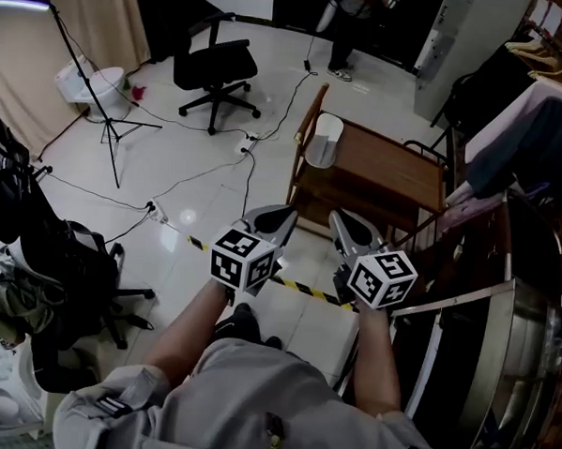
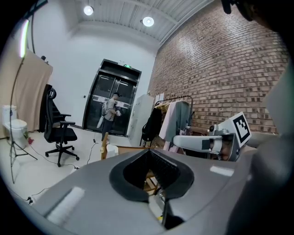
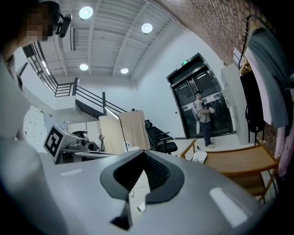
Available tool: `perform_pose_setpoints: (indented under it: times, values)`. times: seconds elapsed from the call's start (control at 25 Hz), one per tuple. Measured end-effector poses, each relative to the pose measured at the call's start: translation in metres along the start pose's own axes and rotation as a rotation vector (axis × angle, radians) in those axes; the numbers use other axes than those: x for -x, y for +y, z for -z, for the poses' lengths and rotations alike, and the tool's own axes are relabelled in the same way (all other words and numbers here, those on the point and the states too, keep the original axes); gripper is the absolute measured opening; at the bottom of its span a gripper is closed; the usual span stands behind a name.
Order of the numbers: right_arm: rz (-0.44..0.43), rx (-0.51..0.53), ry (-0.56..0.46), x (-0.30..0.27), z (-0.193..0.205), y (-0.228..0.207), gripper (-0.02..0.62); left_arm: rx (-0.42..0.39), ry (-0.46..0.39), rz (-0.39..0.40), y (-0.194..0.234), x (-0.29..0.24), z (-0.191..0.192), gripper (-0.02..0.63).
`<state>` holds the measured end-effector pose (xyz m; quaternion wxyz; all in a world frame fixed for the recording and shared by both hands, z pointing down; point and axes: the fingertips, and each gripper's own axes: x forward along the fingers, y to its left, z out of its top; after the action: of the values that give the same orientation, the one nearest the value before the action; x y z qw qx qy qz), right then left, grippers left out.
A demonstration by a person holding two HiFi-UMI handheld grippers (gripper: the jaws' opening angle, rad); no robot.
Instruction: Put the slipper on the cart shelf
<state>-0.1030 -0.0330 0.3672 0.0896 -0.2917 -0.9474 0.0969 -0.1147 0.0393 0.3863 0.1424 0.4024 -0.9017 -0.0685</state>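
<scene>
The wooden cart (image 1: 387,163) holds a white slipper (image 1: 323,139) on top, its long axis running away from the person. The left gripper (image 1: 280,215) and right gripper (image 1: 345,224) are pressed together, empty.

Head view: dim, dark at right edge; strip lamp (image 1: 20,3) glares top-left. Gripper views: brighter, lit by ceiling downlights (image 2: 148,21); strong fisheye w/ black corners; near foregrnd soft, bkgd sharp

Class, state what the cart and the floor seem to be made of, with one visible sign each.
Cart: probably wood, warm brown with a dull sheen on its flat top and rails. Floor: seemingly glossy white tile or polished stone; it mirrors light.
</scene>
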Motion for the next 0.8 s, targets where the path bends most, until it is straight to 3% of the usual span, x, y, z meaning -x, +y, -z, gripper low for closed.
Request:
perform_pose_setpoints:
  times: [0.44, 0.8]
  values:
    - [0.072, -0.015, 0.054, -0.081, 0.004, -0.089, 0.0, 0.009, 0.035, 0.048, 0.076, -0.103, -0.009, 0.008]
    - [0.147, -0.03, 0.106, -0.192, 0.002, -0.167, 0.0, 0.009, 0.09, 0.083, 0.178, -0.192, -0.028, 0.008]
